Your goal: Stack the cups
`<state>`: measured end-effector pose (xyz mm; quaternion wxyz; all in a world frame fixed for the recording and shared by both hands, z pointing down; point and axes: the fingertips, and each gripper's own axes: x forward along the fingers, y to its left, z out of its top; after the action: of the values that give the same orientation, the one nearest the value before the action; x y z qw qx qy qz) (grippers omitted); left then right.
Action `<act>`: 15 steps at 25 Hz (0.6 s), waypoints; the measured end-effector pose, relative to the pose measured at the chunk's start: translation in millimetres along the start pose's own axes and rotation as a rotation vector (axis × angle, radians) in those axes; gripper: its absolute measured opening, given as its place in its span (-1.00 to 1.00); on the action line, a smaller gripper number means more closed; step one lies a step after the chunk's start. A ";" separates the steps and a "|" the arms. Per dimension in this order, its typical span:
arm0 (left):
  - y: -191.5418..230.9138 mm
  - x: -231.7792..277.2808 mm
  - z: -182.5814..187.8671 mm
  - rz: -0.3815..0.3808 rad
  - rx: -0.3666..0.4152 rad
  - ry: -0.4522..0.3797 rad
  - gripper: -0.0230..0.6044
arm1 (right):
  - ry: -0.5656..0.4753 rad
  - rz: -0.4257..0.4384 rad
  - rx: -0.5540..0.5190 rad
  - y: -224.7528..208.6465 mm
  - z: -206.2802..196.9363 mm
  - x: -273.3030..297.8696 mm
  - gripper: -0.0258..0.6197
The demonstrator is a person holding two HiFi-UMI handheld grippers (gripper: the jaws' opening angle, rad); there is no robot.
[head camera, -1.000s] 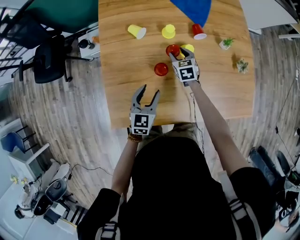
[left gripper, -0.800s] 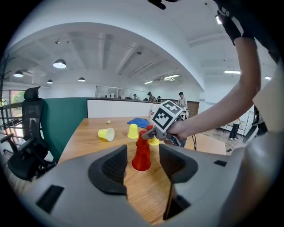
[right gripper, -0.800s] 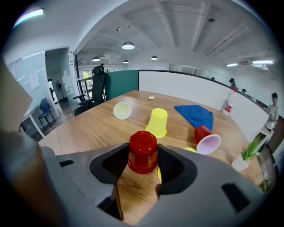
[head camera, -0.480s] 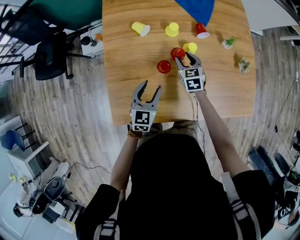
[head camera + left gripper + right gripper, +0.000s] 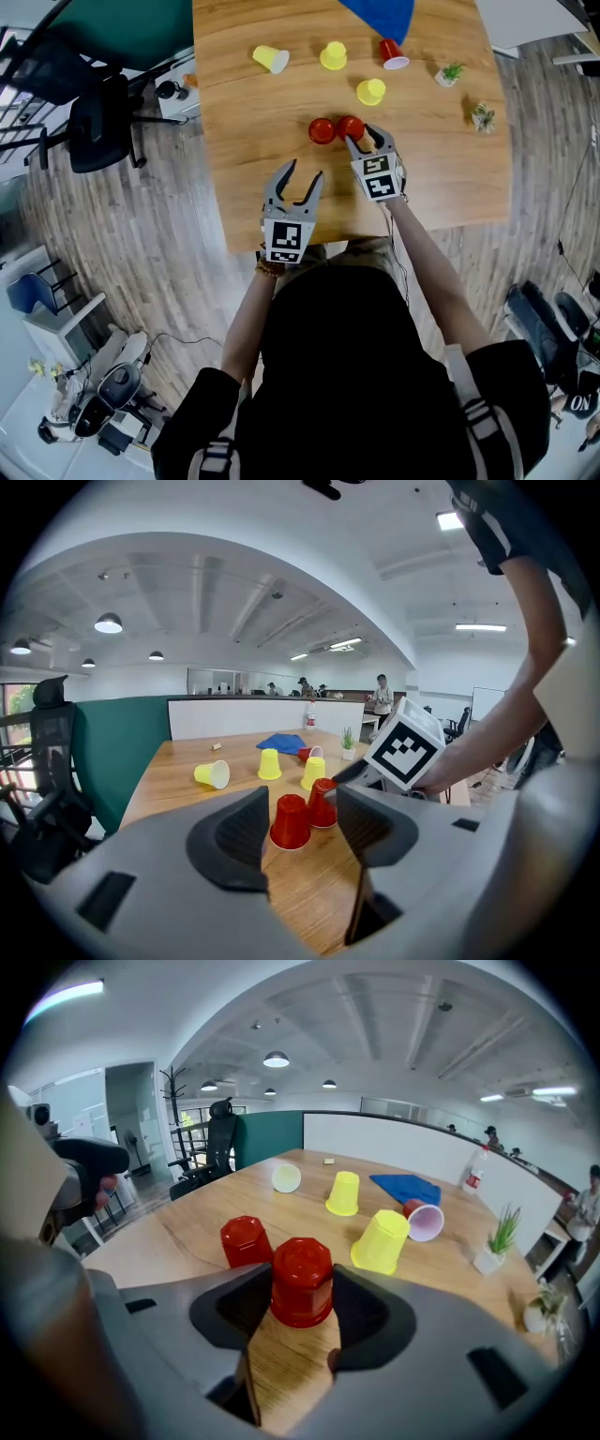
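Observation:
Two red cups stand upside down side by side on the wooden table (image 5: 244,112). My right gripper (image 5: 364,139) is shut on the right one (image 5: 351,127), its jaws having just closed further on that cup (image 5: 302,1281). The other red cup (image 5: 322,130) stands just left of it, also in the right gripper view (image 5: 245,1239). A yellow cup (image 5: 370,91) stands upside down beyond them. Near the table's front edge my left gripper (image 5: 301,178) is open and holds nothing; both red cups (image 5: 291,821) show ahead of its jaws.
At the far side lie a yellow cup on its side (image 5: 271,59), an upside-down yellow cup (image 5: 333,55), a tipped red cup (image 5: 393,53) and a blue cloth (image 5: 380,14). Two small plants (image 5: 450,73) stand at the right. An office chair (image 5: 98,122) is left of the table.
My right gripper has drawn its red cup away from the yellow cup, toward the near side, until it stands beside the other red cup. The left gripper has stayed where it was.

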<state>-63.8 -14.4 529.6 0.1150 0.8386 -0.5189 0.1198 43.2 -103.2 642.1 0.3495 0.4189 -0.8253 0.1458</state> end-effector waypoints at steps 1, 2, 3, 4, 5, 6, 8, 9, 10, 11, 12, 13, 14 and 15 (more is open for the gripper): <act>-1.5 -0.1 -0.1 -0.003 0.002 0.001 -0.15 | 0.005 0.000 0.002 0.6 -2.4 1.6 -0.26; -2.8 0.0 -0.5 -0.005 0.003 0.002 -0.15 | 0.011 0.000 0.005 0.6 -4.7 3.1 -0.26; -3.7 0.3 -0.9 -0.006 0.003 0.003 -0.15 | 0.015 -0.001 0.009 0.0 -6.8 4.6 -0.26; -4.4 0.6 -1.6 -0.007 0.004 0.005 -0.15 | 0.017 -0.003 0.013 -0.6 -8.5 5.7 -0.26; -4.7 0.7 -2.5 -0.006 0.003 0.006 -0.15 | 0.017 -0.004 0.016 -1.0 -9.6 6.4 -0.26; -4.7 0.6 -3.4 -0.005 0.001 0.007 -0.15 | 0.014 -0.005 0.017 -1.0 -10.1 6.8 -0.26; -3.9 0.5 -4.8 -0.003 -0.003 0.009 -0.15 | 0.009 -0.004 0.017 -0.5 -10.0 7.1 -0.25; -3.4 0.6 -5.4 -0.002 -0.004 0.010 -0.15 | 0.007 -0.005 0.015 -0.2 -9.8 7.1 -0.25; -3.3 0.8 -5.8 -0.001 -0.006 0.011 -0.15 | 0.005 -0.004 0.013 0.2 -9.7 7.0 -0.25; -3.4 1.2 -5.9 -0.001 -0.005 0.012 -0.15 | 0.001 -0.002 0.012 0.6 -9.7 7.0 -0.25; -3.9 1.7 -5.6 -0.001 -0.002 0.013 -0.15 | -0.007 0.007 0.017 1.1 -9.2 6.8 -0.25; -4.4 2.2 -5.0 -0.002 0.003 0.013 -0.15 | -0.023 0.019 0.032 1.2 -7.6 5.6 -0.20; -5.0 2.6 -4.1 -0.004 0.009 0.012 -0.15 | -0.047 0.032 0.056 -0.2 -4.8 2.7 -0.07; -5.5 3.0 -3.2 -0.007 0.012 0.011 -0.15 | -0.077 0.039 0.082 -3.5 -0.4 -2.3 -0.02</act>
<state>-57.8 -13.5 533.1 0.1130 0.8403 -0.5147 0.1272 47.2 -103.7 640.6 0.2972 0.4218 -0.8395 0.1701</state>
